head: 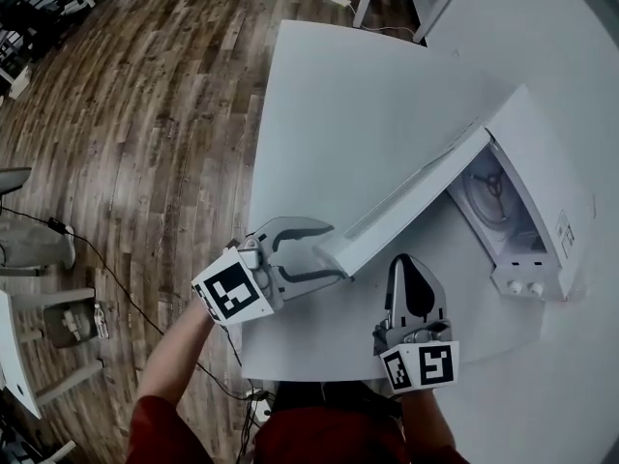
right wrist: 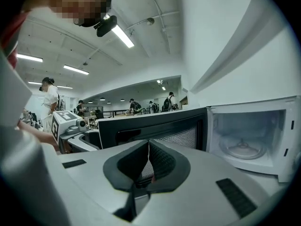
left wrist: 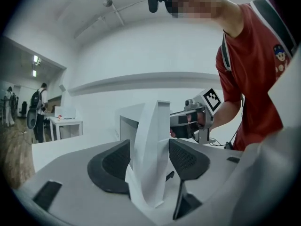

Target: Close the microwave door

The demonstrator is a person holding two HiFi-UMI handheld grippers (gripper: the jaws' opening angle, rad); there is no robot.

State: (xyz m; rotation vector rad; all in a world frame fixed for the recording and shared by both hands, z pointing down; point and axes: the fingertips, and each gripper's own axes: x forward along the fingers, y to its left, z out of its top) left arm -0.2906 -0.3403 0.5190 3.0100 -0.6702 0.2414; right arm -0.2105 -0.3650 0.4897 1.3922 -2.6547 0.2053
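The left gripper (head: pixel 324 252), a grey two-jaw tool with a black-and-white marker cube (head: pixel 232 293) at its back, has its jaws spread wide. The free end of the white microwave door (head: pixel 416 196) stands upright between the two dark ribbed pads (left wrist: pixel 113 164). In the left gripper view a sliver of space shows on the right-hand side of the door edge. On the other side the pad lies so close to the edge that contact cannot be judged. The jaws straddle the door rather than clamp it.

The right gripper (head: pixel 408 264), of the same build, is clenched: in its own view the pads meet along a thin line with nothing between them. It points at the door's inner face, whose dark window with fine mesh (right wrist: pixel 155 126) fills the space ahead. In the head view its tip lies near that face, with a strip of table showing between them.

The door stands wide open, swung out from the front of the white box-shaped microwave oven (head: pixel 542 191), its free end nearest the person. Inside the open cavity lies a round glass turntable (head: pixel 493 187), and two white knobs (head: pixel 522 286) sit on the control panel. The oven rests at the right side of a white table (head: pixel 329 95), with dark wooden plank floor (head: pixel 145 114) to the left. The person's red sleeves (head: pixel 164 433) show at the bottom edge.
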